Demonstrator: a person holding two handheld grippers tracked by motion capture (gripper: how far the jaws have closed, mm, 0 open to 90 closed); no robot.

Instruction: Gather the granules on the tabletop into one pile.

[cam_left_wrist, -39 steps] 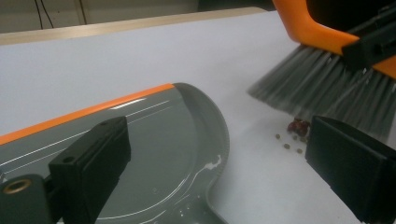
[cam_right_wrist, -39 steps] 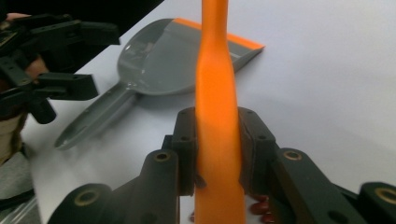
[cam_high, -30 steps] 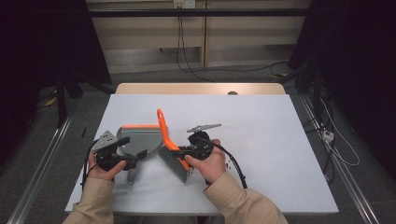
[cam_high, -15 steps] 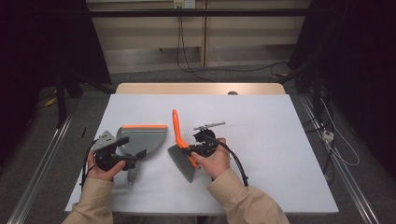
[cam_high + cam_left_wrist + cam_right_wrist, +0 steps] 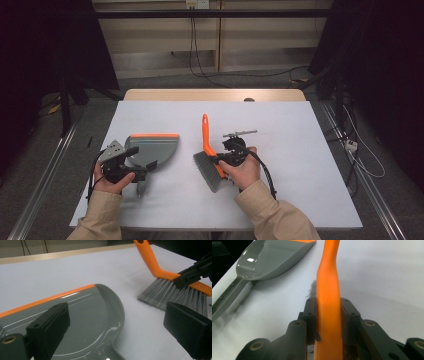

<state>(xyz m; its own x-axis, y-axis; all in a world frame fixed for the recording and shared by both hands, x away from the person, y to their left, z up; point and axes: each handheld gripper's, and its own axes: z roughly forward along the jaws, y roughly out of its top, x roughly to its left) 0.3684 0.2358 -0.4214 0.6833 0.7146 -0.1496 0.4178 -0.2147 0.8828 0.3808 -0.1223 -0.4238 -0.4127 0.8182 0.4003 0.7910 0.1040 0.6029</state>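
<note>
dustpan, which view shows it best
The high view: the whole dustpan lies on the table, orange lip and handle included. The left gripper view shows its pan up close; the right gripper view shows it at the top left corner.

High view looks down; both close tongs views share the dustpan (image 5: 82,322).
</note>
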